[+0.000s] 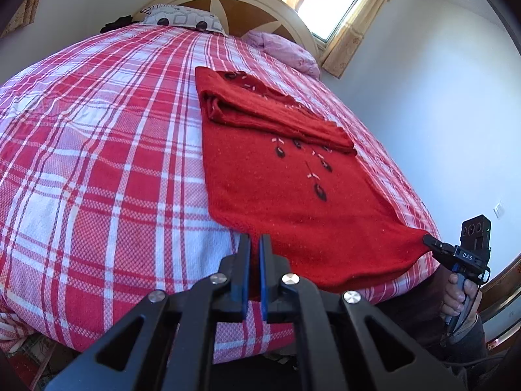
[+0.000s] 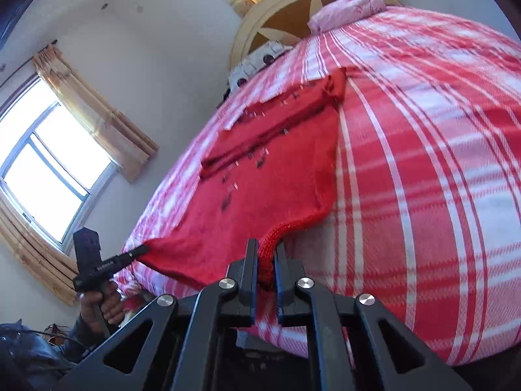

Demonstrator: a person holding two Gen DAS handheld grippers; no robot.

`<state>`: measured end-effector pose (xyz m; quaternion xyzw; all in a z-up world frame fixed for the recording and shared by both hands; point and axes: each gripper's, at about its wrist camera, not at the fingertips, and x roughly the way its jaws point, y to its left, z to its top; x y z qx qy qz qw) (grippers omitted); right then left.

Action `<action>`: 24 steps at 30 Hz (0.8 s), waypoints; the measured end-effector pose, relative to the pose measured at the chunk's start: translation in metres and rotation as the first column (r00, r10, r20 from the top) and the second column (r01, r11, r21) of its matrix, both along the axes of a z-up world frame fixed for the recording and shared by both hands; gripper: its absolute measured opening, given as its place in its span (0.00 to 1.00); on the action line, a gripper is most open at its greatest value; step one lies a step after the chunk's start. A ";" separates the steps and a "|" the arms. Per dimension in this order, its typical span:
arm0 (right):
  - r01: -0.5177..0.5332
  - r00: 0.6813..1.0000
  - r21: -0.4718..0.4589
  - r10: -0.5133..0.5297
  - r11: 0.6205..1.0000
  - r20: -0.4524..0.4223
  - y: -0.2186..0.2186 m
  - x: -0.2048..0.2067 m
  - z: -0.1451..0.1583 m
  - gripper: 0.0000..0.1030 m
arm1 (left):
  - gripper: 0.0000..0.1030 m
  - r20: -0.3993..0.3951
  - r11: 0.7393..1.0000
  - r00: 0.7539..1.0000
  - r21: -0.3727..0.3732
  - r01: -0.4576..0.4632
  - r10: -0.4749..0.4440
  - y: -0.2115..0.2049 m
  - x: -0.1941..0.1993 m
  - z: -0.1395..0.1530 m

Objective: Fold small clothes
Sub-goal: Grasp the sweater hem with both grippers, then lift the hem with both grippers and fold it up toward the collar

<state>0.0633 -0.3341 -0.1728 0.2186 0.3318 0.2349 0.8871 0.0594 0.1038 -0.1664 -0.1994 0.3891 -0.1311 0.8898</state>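
Note:
A red knit sweater [image 1: 286,176] with dark flower embroidery lies on the red-and-white plaid bedspread [image 1: 97,163], its sleeves folded across the chest. My left gripper [image 1: 255,239] is shut at the sweater's near hem corner, pinching it. In the left wrist view my right gripper [image 1: 429,241] grips the other hem corner at the right. In the right wrist view my right gripper [image 2: 265,251] is shut on the ribbed hem of the sweater [image 2: 276,179], and my left gripper [image 2: 143,249] holds the far corner, which is lifted slightly.
A patterned pillow [image 1: 182,19] and a pink pillow [image 1: 286,49] lie by the cream headboard [image 1: 247,0]. Curtained windows [image 2: 49,163] are in the white walls. The bed edge [image 1: 390,290] drops off just in front of the grippers.

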 end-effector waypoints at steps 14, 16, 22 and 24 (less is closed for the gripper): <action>0.045 0.997 0.067 -0.049 0.997 0.056 -0.011 0.058 0.045 0.07 | 0.05 0.088 0.997 0.995 -0.076 -0.032 0.038 0.014 0.062 0.041; 0.051 0.997 0.080 -0.056 0.995 0.061 -0.014 0.074 0.053 0.07 | 0.04 0.088 0.996 0.995 -0.073 -0.046 0.052 0.017 0.076 0.045; 0.062 0.994 0.075 -0.068 0.995 0.089 -0.012 0.123 0.079 0.07 | 0.04 0.113 0.995 0.990 -0.066 -0.078 0.085 0.028 0.120 0.058; 0.069 0.992 0.068 -0.075 0.995 0.096 -0.011 0.141 0.088 0.07 | 0.04 0.117 0.995 0.989 -0.059 -0.085 0.092 0.031 0.135 0.063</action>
